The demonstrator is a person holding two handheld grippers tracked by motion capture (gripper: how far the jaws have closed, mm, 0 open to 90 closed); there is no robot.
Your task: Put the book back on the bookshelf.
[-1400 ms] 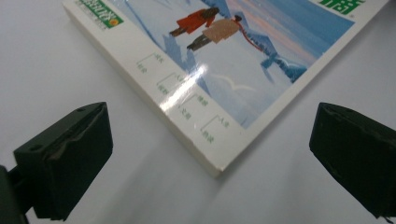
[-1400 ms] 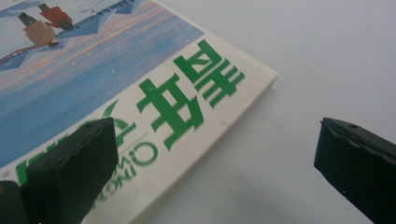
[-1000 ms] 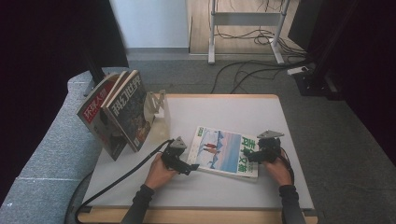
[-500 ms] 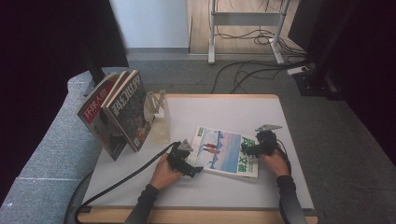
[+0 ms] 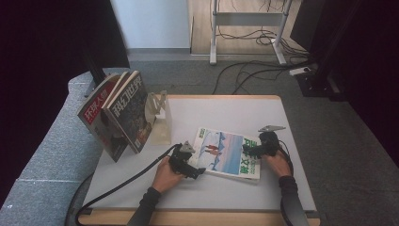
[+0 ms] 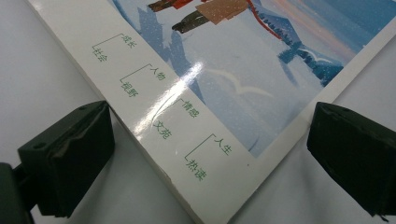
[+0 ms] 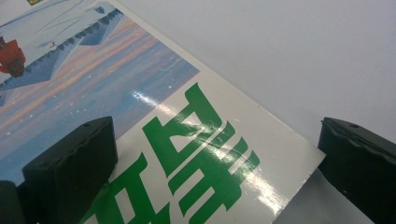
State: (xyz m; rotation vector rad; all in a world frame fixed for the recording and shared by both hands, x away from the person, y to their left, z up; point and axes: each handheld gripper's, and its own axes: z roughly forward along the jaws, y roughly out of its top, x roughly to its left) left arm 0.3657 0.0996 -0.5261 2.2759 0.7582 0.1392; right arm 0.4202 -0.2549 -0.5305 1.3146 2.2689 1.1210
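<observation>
In the high view the small print on the magazine (image 5: 227, 154) was too fine to read, and the left hand (image 5: 164, 175) covered part of the left gripper (image 5: 191, 165), so the gap between its jaws was hard to judge from there. The magazine lay flat on the white table (image 5: 235, 113), cover up, near the front edge, between the two grippers. In the left gripper view the jaws stood wide apart, one on each side of a corner of the magazine (image 6: 224, 93), and they held nothing; the far part of the cover was cut off by the frame. The right gripper (image 5: 253, 151) was at the other end of the magazine. In the right gripper view its jaws were also wide open, with the corner bearing large green characters (image 7: 196, 154) between them, and it gripped nothing. At the left of the table a pale holder (image 5: 160, 117) stood upright, and two other magazines (image 5: 117, 113) leaned against its outer side; what was inside it could not be seen.
</observation>
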